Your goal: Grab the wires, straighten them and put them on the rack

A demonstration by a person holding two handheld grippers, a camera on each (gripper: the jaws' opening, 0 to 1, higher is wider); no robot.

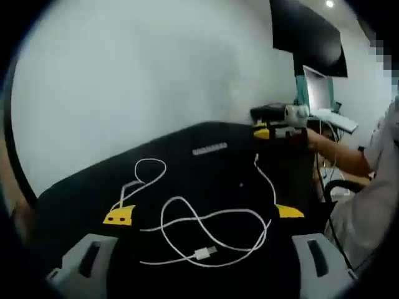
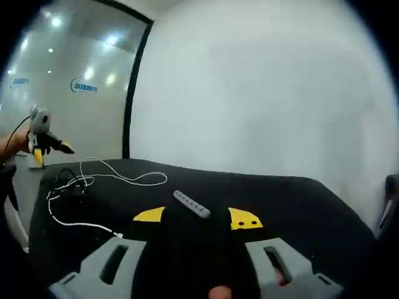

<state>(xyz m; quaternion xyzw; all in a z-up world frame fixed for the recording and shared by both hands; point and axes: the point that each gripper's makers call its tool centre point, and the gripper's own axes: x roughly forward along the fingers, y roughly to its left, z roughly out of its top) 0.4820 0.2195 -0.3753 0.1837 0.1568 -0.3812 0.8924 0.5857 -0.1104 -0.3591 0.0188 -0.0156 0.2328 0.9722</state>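
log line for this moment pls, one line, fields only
stage: pre-grasp | left gripper: open, over white cable | right gripper: open, near grey rack | cable: tangled, loose on black table

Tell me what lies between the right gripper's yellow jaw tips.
In the right gripper view, the grey rack, a small slotted bar, lies on the black table between the tips of the right gripper, which is open.

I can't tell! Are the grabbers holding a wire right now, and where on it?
Nothing is held. The white wire lies loose on the black table; both pairs of jaws stand open.
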